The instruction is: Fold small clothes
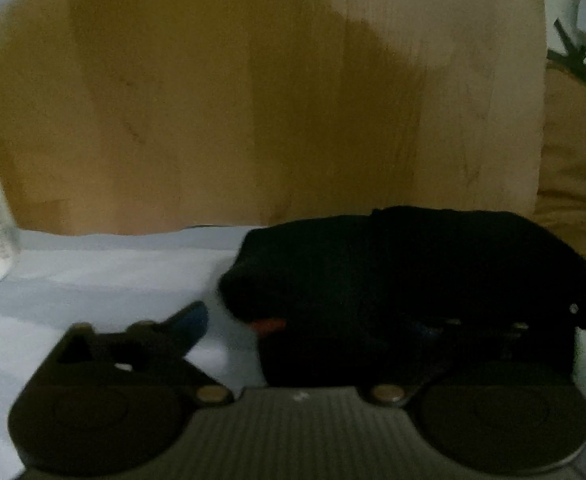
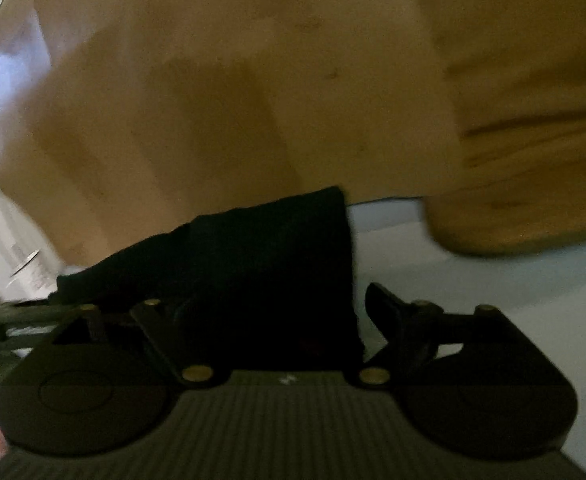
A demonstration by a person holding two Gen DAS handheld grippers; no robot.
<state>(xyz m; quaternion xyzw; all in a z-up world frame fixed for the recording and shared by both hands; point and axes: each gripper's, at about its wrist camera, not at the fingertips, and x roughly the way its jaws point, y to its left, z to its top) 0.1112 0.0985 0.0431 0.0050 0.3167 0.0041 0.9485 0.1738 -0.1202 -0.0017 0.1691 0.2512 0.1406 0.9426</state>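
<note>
Both grippers sit closest to us, left gripper (image 1: 313,320) and right gripper (image 2: 277,300), jaws spread wide and pressing on nothing, with the black garment (image 1: 405,272) lying bunched on the pale blue sheet (image 1: 93,280) between and just ahead of the fingers, near the wooden board (image 1: 253,100). We judge a fold has just been let go, so to do it well we clear the cloth before lifting, check the edges line up, then regrip at the corners. Both tools tilt gently downward toward the sheet, side by side over the garment; blur hides finer detail.
</note>
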